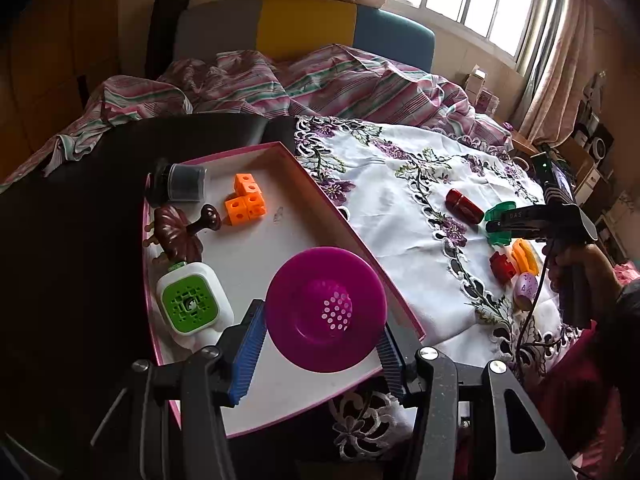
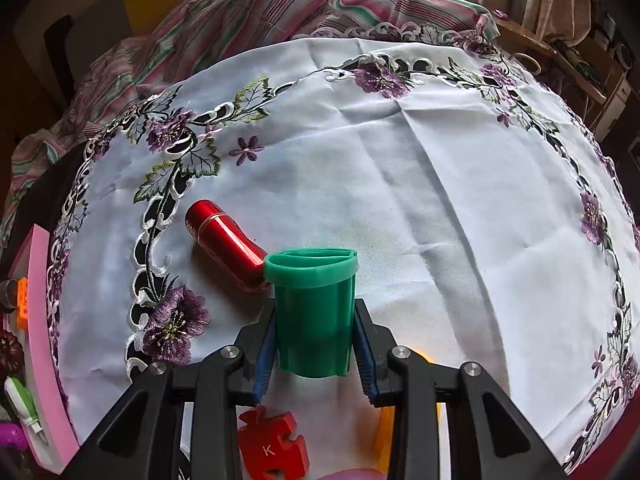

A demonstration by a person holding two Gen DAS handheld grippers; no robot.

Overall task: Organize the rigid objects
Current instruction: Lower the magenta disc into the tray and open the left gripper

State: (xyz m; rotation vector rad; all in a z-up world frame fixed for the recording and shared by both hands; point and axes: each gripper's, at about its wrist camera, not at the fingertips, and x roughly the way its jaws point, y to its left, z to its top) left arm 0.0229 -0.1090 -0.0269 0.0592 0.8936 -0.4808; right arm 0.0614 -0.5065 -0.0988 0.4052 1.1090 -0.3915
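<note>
the pink-edged tray (image 1: 362, 258) lies at nine o'clock from my right tongs (image 2: 314, 354), clamped on the upright green cup (image 2: 314, 312). my left tongs (image 1: 320, 354) pinch the purple strainer (image 1: 326, 314) over it.

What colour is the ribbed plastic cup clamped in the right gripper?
Green; the ribbed plastic cup shows best in the right wrist view.

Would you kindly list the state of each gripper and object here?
Left gripper: shut on magenta strainer, over the tray.
Right gripper: shut on green cup, upright.
Red tube: lying on the cloth.
Orange cubes: in tray.
</note>
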